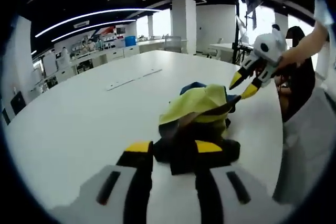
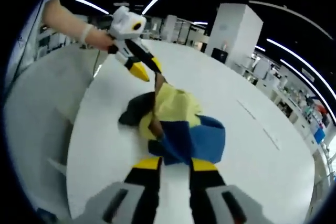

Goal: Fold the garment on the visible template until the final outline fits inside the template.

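Mostly bunched: garment (image 1: 202, 111) sits in a yellow, blue and dark heap on the white counter (image 1: 79, 119), no template outline discernible, and the cloth covers the jaw gaps. Left tongs (image 1: 174, 148) come up from 6 o'clock with the dark hem between the tips, right tongs (image 2: 176, 163) likewise on the blue edge; a firm pinch can't be confirmed for either. Heap's long axis runs roughly 12 to 6 between the tongs.
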`<state>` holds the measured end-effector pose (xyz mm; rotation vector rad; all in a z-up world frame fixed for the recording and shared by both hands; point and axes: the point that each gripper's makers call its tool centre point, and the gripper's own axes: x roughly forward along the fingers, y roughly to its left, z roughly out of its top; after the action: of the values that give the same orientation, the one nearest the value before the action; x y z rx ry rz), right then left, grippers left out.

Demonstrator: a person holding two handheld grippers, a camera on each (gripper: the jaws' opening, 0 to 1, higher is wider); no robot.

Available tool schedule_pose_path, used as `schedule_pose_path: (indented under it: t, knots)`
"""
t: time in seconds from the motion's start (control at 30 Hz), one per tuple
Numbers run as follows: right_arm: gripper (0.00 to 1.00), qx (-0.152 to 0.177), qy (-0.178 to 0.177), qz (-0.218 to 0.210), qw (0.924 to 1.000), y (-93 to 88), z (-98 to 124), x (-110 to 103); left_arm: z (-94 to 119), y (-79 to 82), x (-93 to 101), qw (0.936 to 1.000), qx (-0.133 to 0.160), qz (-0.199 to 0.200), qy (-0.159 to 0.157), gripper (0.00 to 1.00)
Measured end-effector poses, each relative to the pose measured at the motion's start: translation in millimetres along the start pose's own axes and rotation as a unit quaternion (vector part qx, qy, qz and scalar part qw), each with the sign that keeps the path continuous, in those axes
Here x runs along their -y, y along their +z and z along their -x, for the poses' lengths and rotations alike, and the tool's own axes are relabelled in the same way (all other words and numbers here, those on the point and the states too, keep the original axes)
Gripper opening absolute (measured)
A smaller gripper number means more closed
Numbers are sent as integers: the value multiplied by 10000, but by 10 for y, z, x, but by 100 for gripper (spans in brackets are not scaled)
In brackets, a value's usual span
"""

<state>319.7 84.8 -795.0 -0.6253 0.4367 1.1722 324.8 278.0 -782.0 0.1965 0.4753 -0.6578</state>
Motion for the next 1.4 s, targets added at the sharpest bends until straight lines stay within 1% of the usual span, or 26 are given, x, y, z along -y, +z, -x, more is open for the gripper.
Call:
schedule_pose_path:
  t: [0.03, 0.13, 0.2, 0.23, 0.33, 0.4, 0.5, 0.53, 0.6, 0.7, 0.8, 0.9, 1.0, 1.03, 1.07, 1.13, 1.2, 1.23, 1.3, 1.37, 1.4]
  knots:
    - [14, 24, -14, 12, 10000, 9, -10, -1, 3, -8, -4, 10000, 1, -29, 27, 23]
    - [11, 60, -128, 440, 9989, 44, -33, 24, -6, -27, -25, 10000, -13, 22, 80, 18]
    - [10, 67, -28, 412, 9991, 46, -58, -18, -14, -35, -26, 9999, -6, -27, 132, 14]
    - [10, 73, 3, 467, 9989, 49, -73, -34, -21, -29, 0, 9999, -8, -70, 148, 12]
    - [7, 34, 56, 556, 9984, 29, -115, -44, -54, -47, 21, 9997, -52, -155, 156, 12]
    - [5, -12, 59, 616, 9981, 7, -141, -43, -76, -67, 6, 9998, -60, -132, 161, 12]
    - [0, -42, 23, 541, 9985, -9, -148, -22, -109, -38, 34, 9993, -83, -299, 217, 10]
    - [0, -3, 22, 471, 9989, -3, -146, -18, -113, -32, 40, 9993, -65, -291, 212, 9]
    - [0, 9, -1, 472, 9989, 1, -136, -9, -123, -30, 48, 9994, -62, -286, 194, 9]
    - [0, 30, -11, 275, 9996, 9, -110, -1, -133, -26, 57, 9994, -42, -238, 228, 6]
    - [0, 99, -125, 188, 9997, 49, -59, 40, -140, -18, 32, 9993, -19, -276, 262, 4]
    - [0, 250, -258, -158, 9992, 142, 18, 97, -105, 45, 9, 9994, 122, -198, 264, 0]
    - [0, 424, -516, -516, 9964, 226, 109, 211, -55, 136, 8, 9993, 212, -163, 264, 0]
    - [0, 573, -610, -748, 9937, 283, 159, 258, -36, 186, 25, 9993, 259, -128, 221, 0]
    - [0, 682, -606, -936, 9914, 337, 200, 269, -22, 220, 44, 9994, 300, -55, 167, 0]
    - [0, 798, -700, -1151, 9877, 403, 278, 336, 7, 276, 51, 9994, 332, 12, 129, 0]
    - [0, 978, -861, -1247, 9836, 507, 391, 438, 51, 341, 33, 9992, 378, 33, 120, 0]
    - [0, 1077, -960, -1327, 9806, 557, 457, 497, 92, 438, 36, 9989, 454, 28, 134, 0]
    - [0, 1276, -1029, -1542, 9744, 645, 570, 581, 135, 541, 23, 9983, 571, 82, 122, 0]
    - [0, 1468, -1145, -1697, 9678, 746, 697, 665, 222, 733, 36, 9974, 715, 106, 81, 0]
    - [0, 1532, -1161, -1742, 9658, 773, 740, 696, 266, 831, 31, 9969, 770, 124, 65, 0]
